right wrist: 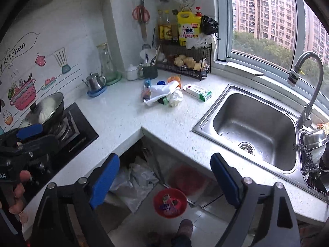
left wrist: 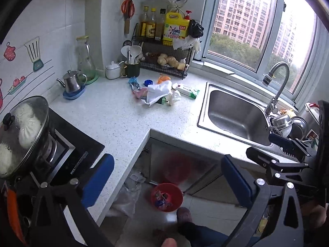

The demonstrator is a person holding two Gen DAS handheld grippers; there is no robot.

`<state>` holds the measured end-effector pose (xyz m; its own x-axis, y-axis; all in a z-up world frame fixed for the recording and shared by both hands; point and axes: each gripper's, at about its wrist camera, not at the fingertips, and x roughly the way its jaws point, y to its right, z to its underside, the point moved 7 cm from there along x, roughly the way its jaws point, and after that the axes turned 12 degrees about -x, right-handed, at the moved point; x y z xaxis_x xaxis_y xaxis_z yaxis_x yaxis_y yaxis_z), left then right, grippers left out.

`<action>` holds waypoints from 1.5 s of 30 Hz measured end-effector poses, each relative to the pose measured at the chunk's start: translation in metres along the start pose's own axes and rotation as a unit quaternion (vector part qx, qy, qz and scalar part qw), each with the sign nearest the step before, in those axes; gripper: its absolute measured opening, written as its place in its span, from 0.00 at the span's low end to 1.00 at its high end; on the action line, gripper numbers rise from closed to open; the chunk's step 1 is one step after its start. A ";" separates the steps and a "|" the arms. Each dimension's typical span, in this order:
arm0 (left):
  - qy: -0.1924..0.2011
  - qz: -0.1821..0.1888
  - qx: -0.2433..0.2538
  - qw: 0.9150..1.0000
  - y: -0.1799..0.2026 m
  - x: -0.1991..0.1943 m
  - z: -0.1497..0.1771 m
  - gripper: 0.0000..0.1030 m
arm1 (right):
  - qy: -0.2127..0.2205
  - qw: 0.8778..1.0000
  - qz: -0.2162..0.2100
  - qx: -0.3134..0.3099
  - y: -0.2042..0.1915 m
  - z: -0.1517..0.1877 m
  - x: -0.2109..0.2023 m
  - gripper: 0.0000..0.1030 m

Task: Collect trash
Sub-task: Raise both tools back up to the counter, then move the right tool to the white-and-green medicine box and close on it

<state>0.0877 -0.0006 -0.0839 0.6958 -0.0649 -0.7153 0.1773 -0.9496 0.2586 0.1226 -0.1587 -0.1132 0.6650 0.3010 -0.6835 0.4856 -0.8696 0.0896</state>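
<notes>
Setting: a kitchen corner, white speckled countertop (left wrist: 123, 119) running in an L under a window, seen from above by both wrist cameras.
Left gripper (left wrist: 167, 177): released, blue pads spread wide at the bottom of its frame, nothing between them; it hangs over the floor gap in front of the counter.
Right gripper (right wrist: 165, 177): also released, jaws wide and empty, low centre of its own frame; in the left view it shows at the right edge.
Trash on the counter: a loose heap of wrappers (left wrist: 156, 91), white paper and crumpled plastic, lies centre frame, near the black wire rack (left wrist: 164, 61); a green-and-white carton (right wrist: 198, 92) sits just right of the heap, between it and the sink.
Red bin (left wrist: 166, 197): on the floor tiles below the counter's inner corner, lower centre, with coloured wrappers inside.
Sink (right wrist: 255, 127): steel basin at right, curved tap above it.
Stove (right wrist: 82, 131): black hob at left, lidded pan (left wrist: 22, 131) on the burner.
Person: a shoe (right wrist: 185, 229) stands just below the bin; fingers grip the left gripper's handle at the right view's left edge.
</notes>
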 end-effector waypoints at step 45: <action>-0.132 -0.166 -0.089 0.973 0.018 0.250 -0.127 1.00 | -0.184 0.956 -0.132 -0.186 0.167 -0.137 0.339 0.99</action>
<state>0.3530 0.0055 -0.1752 0.3813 0.1370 -0.9142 0.4948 -0.8656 0.0767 0.5066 -0.1481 -0.2312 0.2805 0.2723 -0.9204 0.8223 -0.5628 0.0841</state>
